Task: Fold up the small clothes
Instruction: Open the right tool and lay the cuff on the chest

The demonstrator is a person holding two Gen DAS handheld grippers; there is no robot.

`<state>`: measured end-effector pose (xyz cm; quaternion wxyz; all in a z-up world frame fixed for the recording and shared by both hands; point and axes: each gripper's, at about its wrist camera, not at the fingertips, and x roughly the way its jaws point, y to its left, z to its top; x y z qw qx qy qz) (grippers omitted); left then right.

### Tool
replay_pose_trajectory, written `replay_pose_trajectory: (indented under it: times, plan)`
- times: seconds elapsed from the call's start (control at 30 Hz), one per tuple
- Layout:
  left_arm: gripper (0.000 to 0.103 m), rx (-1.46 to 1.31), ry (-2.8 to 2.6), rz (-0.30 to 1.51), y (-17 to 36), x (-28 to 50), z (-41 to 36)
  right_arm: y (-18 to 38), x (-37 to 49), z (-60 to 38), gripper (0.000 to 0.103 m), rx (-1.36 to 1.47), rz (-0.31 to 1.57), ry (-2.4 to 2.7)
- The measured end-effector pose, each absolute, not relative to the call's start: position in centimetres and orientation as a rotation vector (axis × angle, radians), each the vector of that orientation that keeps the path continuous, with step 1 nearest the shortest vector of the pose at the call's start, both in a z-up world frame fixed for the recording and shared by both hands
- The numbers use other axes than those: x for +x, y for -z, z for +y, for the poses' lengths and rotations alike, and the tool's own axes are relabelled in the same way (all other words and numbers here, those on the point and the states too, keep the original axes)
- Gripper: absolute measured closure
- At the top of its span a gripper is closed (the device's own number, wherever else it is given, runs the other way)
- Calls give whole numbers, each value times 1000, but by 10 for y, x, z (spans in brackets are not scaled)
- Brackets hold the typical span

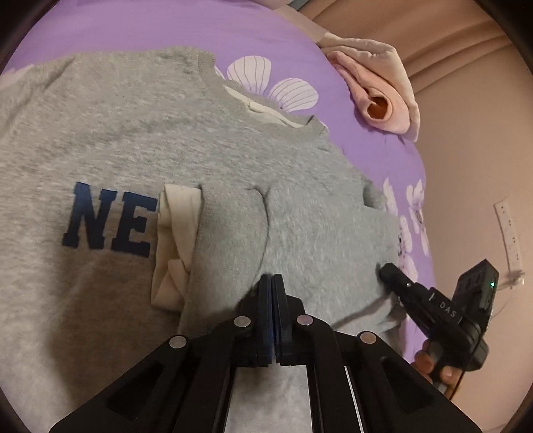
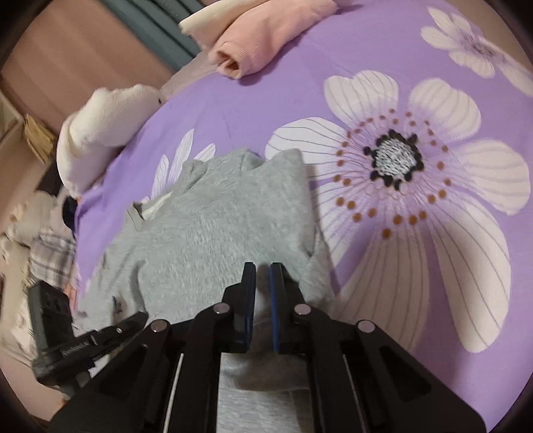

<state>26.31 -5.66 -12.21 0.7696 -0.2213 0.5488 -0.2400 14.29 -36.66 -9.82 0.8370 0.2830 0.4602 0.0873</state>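
A small grey sweatshirt [image 1: 140,140] with dark blue letters "NE" [image 1: 106,219] lies on the purple flowered bed sheet [image 1: 140,23]. Its right sleeve is folded over the chest, with a cream cuff lining [image 1: 173,246] showing. My left gripper [image 1: 273,279] is shut on the grey fabric of that folded part. My right gripper [image 2: 263,269] holds a fold of the same grey sweatshirt [image 2: 213,219] between its nearly closed fingers. The right gripper also shows in the left wrist view [image 1: 389,271] at the sweatshirt's right edge. The left gripper shows in the right wrist view [image 2: 140,318].
A folded pink garment [image 1: 379,100] lies at the far edge of the bed; it also shows in the right wrist view [image 2: 266,30]. A white plush item [image 2: 100,133] sits at the bed's left edge. A curtain and a wall socket strip [image 1: 508,229] are beyond the bed.
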Motion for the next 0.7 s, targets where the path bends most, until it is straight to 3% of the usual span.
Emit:
replay_pose_trajectory:
  times: [0.03, 0.07, 0.1, 0.17, 0.47, 0.53, 0.6, 0.7]
  plan:
    - [93, -494, 552, 1183, 117, 257, -52, 93, 138, -369, 91, 587, 968, -185]
    - [79, -493, 561, 1164, 109, 253, -49, 87, 132, -371, 82, 565, 955, -195]
    - [54, -485, 557, 1139, 102, 251, -45, 76, 123, -369, 78, 531, 926, -223]
    - [31, -476, 504, 1074, 90, 245, -29, 67, 116, -363, 70, 516, 895, -262]
    - [33, -510, 446, 1144, 118, 267, -24, 66, 104, -340, 70, 545, 885, -364]
    - [49, -487, 406, 1131, 117, 270, -27, 68, 104, -336, 70, 546, 894, -371]
    - [86, -417, 359, 1124, 115, 272, -29, 67, 102, -332, 70, 540, 904, -381]
    - [86, -377, 365, 1109, 114, 272, -29, 66, 104, -323, 70, 520, 907, -397]
